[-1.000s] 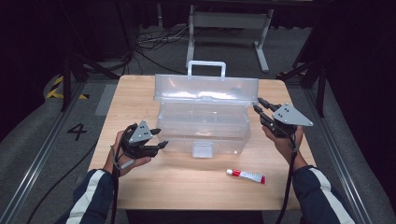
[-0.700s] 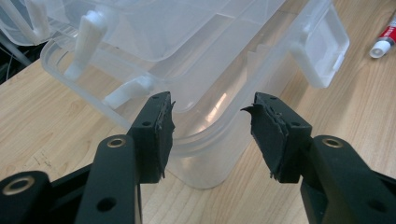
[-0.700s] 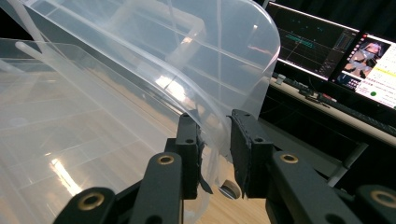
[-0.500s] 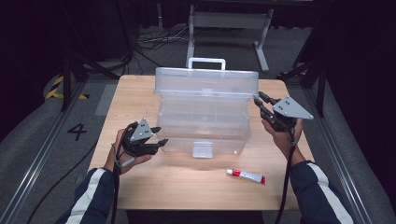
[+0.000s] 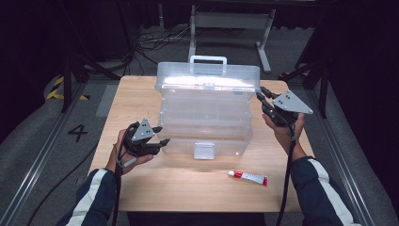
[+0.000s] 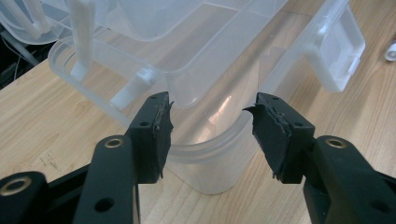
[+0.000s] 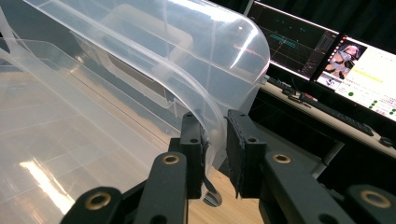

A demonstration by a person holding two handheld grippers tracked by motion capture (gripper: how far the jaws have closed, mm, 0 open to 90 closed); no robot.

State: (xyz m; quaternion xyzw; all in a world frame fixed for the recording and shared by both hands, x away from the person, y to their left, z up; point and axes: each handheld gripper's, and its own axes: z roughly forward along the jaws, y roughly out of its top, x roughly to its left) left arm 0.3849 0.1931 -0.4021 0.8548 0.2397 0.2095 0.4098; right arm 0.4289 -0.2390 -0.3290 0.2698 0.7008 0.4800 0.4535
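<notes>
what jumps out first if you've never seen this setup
A big clear plastic box with a lid and a handle fills the middle of the wooden table. The right hand-held gripper has just been closing its jaws around the lid's edge, while the left hand-held gripper sits open at the box's near left corner. A small tube lies in front.

Light falls from above onto the wooden table (image 5: 155,188), which is bright and evenly lit while the floor and surroundings sink into near black. A white glare streak runs along the lid of the clear plastic toolbox (image 5: 207,82), with further reflections inside its walls in both gripper views. The high view is soft and slightly grainy. The monitors (image 7: 355,65) behind glow and sit slightly out of focus.
</notes>
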